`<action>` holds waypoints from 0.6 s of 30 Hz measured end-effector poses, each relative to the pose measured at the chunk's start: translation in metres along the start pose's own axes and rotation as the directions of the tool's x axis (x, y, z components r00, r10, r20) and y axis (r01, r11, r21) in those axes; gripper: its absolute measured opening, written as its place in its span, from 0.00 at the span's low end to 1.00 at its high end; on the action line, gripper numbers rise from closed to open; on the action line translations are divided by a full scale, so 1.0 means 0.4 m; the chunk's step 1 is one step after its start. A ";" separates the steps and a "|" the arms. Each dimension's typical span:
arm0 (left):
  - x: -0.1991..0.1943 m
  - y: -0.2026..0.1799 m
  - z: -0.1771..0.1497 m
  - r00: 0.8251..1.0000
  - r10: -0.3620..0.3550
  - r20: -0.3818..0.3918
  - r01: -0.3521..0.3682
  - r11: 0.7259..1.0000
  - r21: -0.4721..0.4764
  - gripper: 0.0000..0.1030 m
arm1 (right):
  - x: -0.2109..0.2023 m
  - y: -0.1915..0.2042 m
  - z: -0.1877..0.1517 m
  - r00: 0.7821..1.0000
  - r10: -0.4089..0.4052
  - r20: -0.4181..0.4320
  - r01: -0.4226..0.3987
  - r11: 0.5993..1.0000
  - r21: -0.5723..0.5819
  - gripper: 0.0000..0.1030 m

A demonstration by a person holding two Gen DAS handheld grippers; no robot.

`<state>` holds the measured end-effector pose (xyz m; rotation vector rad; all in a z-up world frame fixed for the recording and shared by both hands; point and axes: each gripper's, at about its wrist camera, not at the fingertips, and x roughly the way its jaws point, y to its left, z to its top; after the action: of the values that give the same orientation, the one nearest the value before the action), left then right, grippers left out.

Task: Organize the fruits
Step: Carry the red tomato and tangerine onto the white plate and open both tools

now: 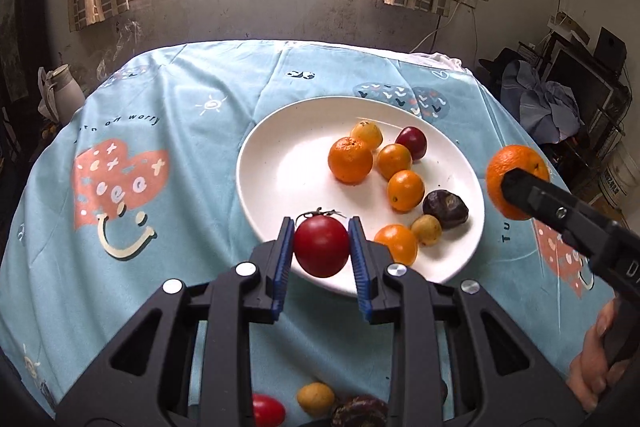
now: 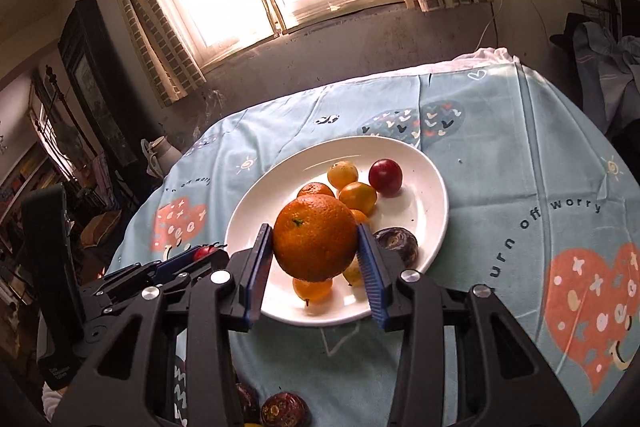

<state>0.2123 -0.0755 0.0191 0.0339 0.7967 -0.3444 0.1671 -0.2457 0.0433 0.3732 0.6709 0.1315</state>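
My left gripper (image 1: 321, 247) is shut on a red tomato (image 1: 321, 246) and holds it above the near rim of the white plate (image 1: 276, 183). My right gripper (image 2: 316, 247) is shut on a large orange (image 2: 315, 238) above the plate's (image 2: 432, 203) near side. The same orange (image 1: 516, 167) shows at the right in the left wrist view. The plate holds several small oranges, yellow fruits, a red plum (image 1: 411, 142) and a dark passion fruit (image 1: 445, 209).
Loose fruits lie on the blue patterned tablecloth (image 1: 160, 131) near me: a red one (image 1: 268, 411), a yellow one (image 1: 315, 398) and a dark one (image 2: 285, 409). A white jug (image 1: 64, 93) stands beyond the table's left edge. Cluttered furniture stands at the right.
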 end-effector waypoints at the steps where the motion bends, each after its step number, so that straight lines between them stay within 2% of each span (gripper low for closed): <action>1: 0.021 0.002 0.003 1.000 0.005 -0.011 -0.005 1.000 -0.006 0.27 | 0.033 -0.001 0.003 1.000 0.012 -0.022 -0.012 1.000 0.013 0.42; 6: 0.104 0.024 0.001 0.998 0.014 -0.058 -0.015 1.000 -0.017 0.27 | 0.158 0.009 0.007 0.995 0.043 -0.090 -0.040 0.998 0.040 0.43; 8: 0.118 0.024 -0.003 0.998 0.011 -0.062 -0.011 1.000 -0.005 0.28 | 0.178 0.010 0.012 0.993 0.042 -0.106 -0.038 0.998 0.044 0.50; 9: 0.122 0.022 -0.004 0.998 0.012 -0.060 -0.011 1.000 0.006 0.29 | 0.173 0.011 0.013 0.995 0.034 -0.091 -0.031 0.999 0.039 0.64; 10: 0.124 0.020 -0.003 0.998 0.016 -0.060 -0.016 1.000 0.012 0.33 | 0.160 0.012 0.016 0.998 0.025 -0.062 -0.023 0.999 0.031 0.65; 11: 0.123 0.020 -0.003 0.998 0.024 -0.054 -0.024 1.000 0.009 0.47 | 0.145 0.014 0.019 0.999 0.017 -0.037 -0.016 1.000 0.022 0.65; 12: 0.116 0.023 -0.003 0.999 0.031 -0.038 -0.031 1.000 0.004 0.52 | 0.129 0.015 0.023 1.000 0.015 -0.020 -0.015 1.000 0.016 0.65; 18: 0.033 0.057 -0.027 0.998 0.064 0.005 -0.064 0.998 -0.015 0.52 | -0.016 0.040 0.022 0.996 0.074 0.044 -0.075 0.997 0.006 0.66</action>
<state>0.2204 -0.0562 -0.0001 0.0438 0.7912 -0.2780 0.1676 -0.2351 0.0595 0.4072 0.6142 0.1913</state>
